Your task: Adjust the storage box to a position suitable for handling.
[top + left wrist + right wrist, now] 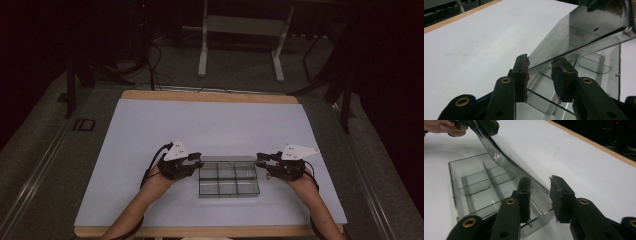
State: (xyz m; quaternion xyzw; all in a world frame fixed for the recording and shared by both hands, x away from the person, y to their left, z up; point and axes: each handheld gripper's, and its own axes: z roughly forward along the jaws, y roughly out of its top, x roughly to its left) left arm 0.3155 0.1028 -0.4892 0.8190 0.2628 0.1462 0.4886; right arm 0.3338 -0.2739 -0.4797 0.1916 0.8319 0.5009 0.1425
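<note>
A clear plastic compartment box (pixel 229 182) lies near the table's front middle, its dividers visible. Its hinged lid (pixel 227 159) stands raised along the far side. My left gripper (pixel 199 161) is at the lid's left end and my right gripper (pixel 260 161) at its right end. In the left gripper view the tilted lid (pixel 579 32) runs between the narrowly spaced jaws of the left gripper (pixel 539 72), touching both pads, above the box base (pixel 599 65). In the right gripper view the lid (pixel 506 155) likewise sits between the jaws of the right gripper (pixel 541 192), over the open box (pixel 474 185).
The white table top (pixel 150 130) has a wooden edge (pixel 210 96) at the far side. A white frame stand (pixel 240 30) rises on the floor beyond. The person's other hand (pixel 439 126) appears at the top left of the right gripper view.
</note>
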